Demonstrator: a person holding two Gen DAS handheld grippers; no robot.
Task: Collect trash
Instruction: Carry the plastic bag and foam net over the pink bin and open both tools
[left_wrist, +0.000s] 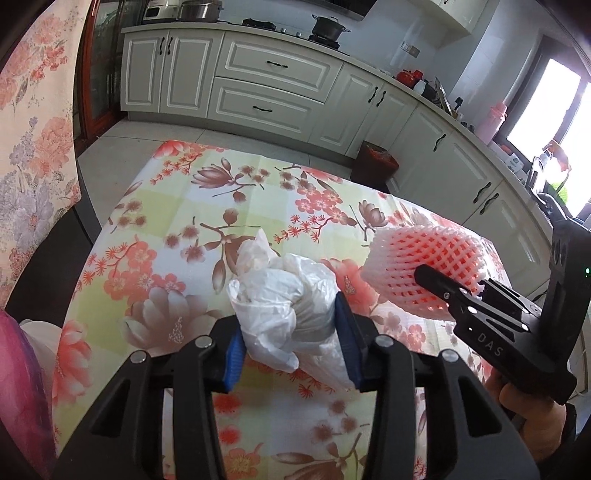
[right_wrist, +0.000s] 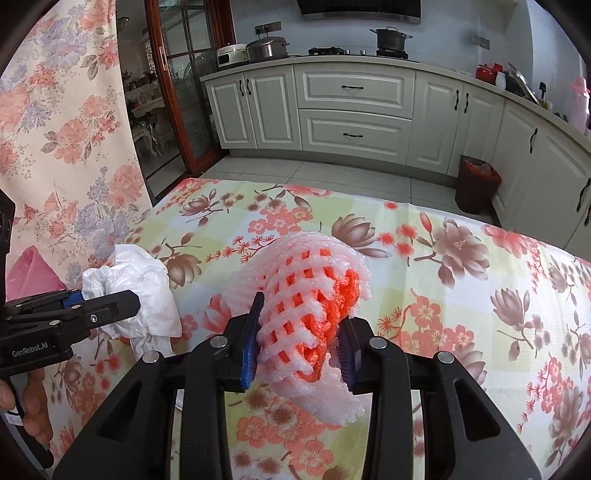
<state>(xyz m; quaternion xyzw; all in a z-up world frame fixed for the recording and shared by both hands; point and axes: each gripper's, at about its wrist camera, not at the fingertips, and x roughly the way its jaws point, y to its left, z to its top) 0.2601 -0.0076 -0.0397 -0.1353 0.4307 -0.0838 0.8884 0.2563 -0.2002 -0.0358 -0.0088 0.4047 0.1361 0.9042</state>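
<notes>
The left gripper (left_wrist: 291, 343) is pinching a crumpled white plastic bag (left_wrist: 284, 306) between its blue pads, the wad bulging out ahead of the fingertips and above them, while the right gripper (right_wrist: 299, 350) is clamping tight on a pink foam fruit net (right_wrist: 306, 295), whose long axis is running forward and slightly up from the jaws, an orange lining showing through the mesh. Both pieces are sitting inside the jaws and above the flowered tablecloth (left_wrist: 177, 206), so nothing is waiting to be reached for. Farther out, beyond the table's far edge and off to the right of both grippers, a dark bin (right_wrist: 478, 184) lined with an orange bag is standing on the floor against the cabinets; something pale is lying in it, too small to tell. The right hand is looking nearer the bin, so it is probably unloading first
</notes>
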